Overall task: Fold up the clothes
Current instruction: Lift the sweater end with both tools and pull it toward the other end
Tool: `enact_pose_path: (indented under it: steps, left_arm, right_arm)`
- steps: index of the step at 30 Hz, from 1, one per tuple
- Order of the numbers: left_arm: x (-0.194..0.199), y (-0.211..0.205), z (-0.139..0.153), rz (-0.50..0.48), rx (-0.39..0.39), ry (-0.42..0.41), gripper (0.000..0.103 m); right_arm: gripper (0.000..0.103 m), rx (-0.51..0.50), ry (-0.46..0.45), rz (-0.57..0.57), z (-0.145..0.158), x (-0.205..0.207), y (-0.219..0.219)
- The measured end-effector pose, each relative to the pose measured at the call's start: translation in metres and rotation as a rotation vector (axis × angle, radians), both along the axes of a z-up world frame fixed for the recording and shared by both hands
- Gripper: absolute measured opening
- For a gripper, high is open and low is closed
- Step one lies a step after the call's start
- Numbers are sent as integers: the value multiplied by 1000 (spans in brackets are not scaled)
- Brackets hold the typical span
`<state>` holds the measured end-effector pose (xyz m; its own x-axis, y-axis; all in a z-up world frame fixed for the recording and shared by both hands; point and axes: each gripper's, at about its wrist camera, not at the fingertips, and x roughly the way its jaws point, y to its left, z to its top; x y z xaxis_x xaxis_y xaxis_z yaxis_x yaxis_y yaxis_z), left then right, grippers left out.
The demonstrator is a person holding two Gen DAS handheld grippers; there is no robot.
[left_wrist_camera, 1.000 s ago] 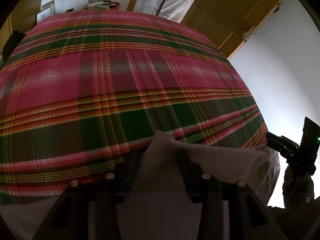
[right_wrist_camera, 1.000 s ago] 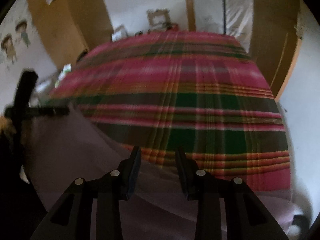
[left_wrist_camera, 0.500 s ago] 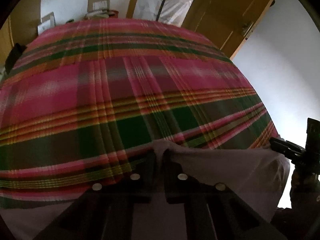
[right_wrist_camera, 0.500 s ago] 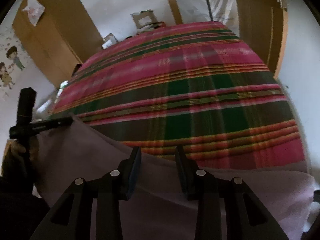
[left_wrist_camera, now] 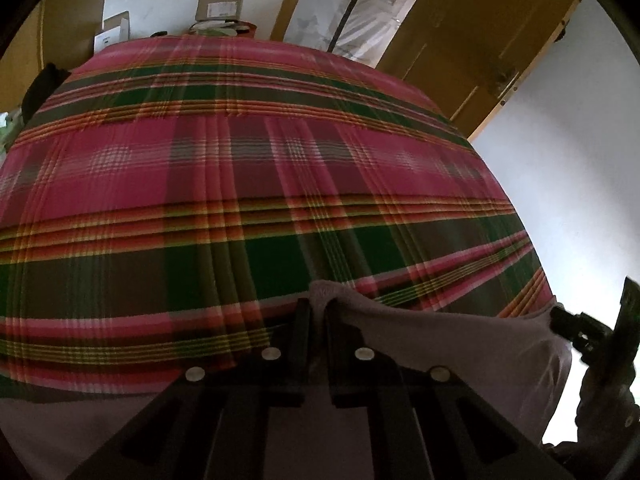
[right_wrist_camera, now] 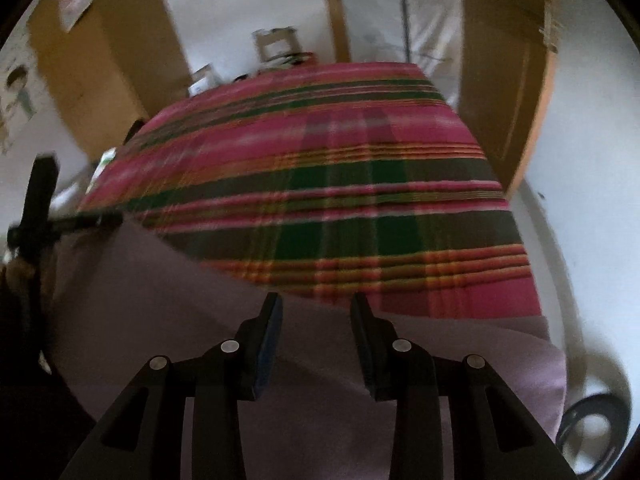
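Two grippers: left gripper point(left_wrist_camera: 316, 312) clamped on cloth point(left_wrist_camera: 440, 336) edge; right gripper point(right_wrist_camera: 316, 312) half open over cloth, gripping nothing.

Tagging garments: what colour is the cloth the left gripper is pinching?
Plain pale lilac-grey garment, no pattern; clearest in the left wrist view.

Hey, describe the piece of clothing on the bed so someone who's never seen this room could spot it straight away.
Find the big bed with the pink, green and orange plaid bedspread. At its near edge lies the pale lilac garment, one corner pinched in the left gripper. It is the only plain, unpatterned cloth there.
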<state>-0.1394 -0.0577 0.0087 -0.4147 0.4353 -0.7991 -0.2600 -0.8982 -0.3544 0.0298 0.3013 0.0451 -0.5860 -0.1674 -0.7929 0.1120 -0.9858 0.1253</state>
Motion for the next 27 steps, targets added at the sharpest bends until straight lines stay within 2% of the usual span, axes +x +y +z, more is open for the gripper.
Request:
enact_pose_path:
  steps: [6, 8, 12, 15, 18, 23, 27]
  left_arm:
    - [-1, -2, -2, 12, 17, -7, 7]
    - [-1, -5, -3, 18, 36, -18, 8]
    - [-2, -7, -5, 31, 59, -37, 11]
    - [1, -6, -2, 38, 43, -40, 13]
    - [7, -12, 1, 54, 65, -54, 13]
    - [25, -23, 5, 82, 68, -63, 16]
    - [42, -31, 9, 102, 55, -60, 16]
  right_arm:
    - [37, 208, 6, -20, -22, 0, -19]
    - [37, 213, 22, -34, -22, -2, -17]
    - [47, 175, 39, -87, -25, -3, -5]
    - [47, 140, 44, -144, -26, -3, 4]
    - [48, 129, 54, -172, -20, 2, 7]
    - [49, 82, 100, -109, -3, 25, 2]
    - [49, 107, 73, -68, -12, 38, -10]
